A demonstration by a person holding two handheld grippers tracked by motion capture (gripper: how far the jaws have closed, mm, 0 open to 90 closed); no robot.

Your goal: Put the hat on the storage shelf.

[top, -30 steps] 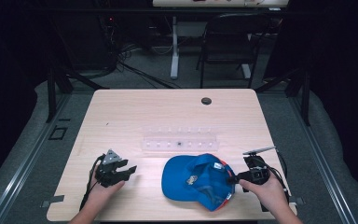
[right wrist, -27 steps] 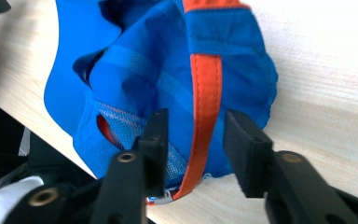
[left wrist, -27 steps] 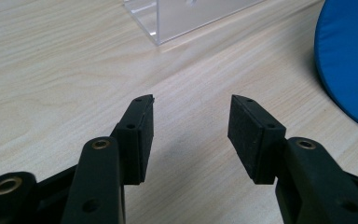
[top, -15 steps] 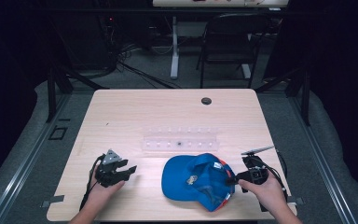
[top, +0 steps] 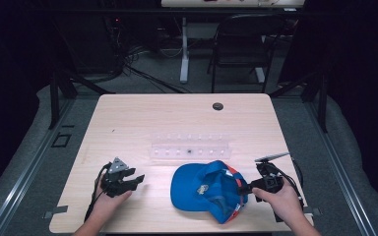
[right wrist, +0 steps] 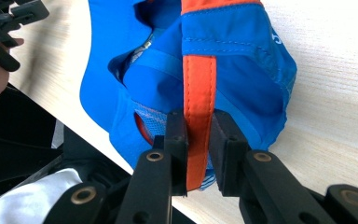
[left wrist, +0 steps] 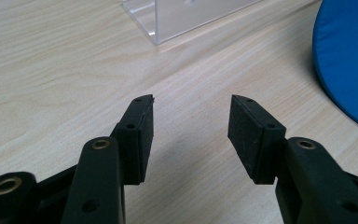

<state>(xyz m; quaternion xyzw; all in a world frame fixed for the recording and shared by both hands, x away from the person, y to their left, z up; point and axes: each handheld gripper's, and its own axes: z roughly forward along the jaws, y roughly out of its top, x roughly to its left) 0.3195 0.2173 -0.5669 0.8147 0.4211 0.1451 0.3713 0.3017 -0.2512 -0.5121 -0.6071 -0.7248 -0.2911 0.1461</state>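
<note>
A blue cap (top: 207,189) with an orange back strap (right wrist: 198,88) lies near the table's front edge, right of centre. My right gripper (top: 246,189) is at the cap's right side, and in the right gripper view its jaws are shut on the orange strap. My left gripper (top: 139,180) rests on the table at the front left, a short way left of the cap. Its fingers (left wrist: 139,135) stand open with bare wood between them, and the cap's brim (left wrist: 349,60) shows at the right edge of the left gripper view.
A clear plastic rack (top: 191,149) lies across the middle of the wooden table (top: 142,118), behind the cap. A small black disc (top: 218,106) sits near the far edge. A chair (top: 238,46) and cables stand on the floor beyond.
The right gripper and the cap's rear edge shifted very slightly; the left gripper stayed where it was.
</note>
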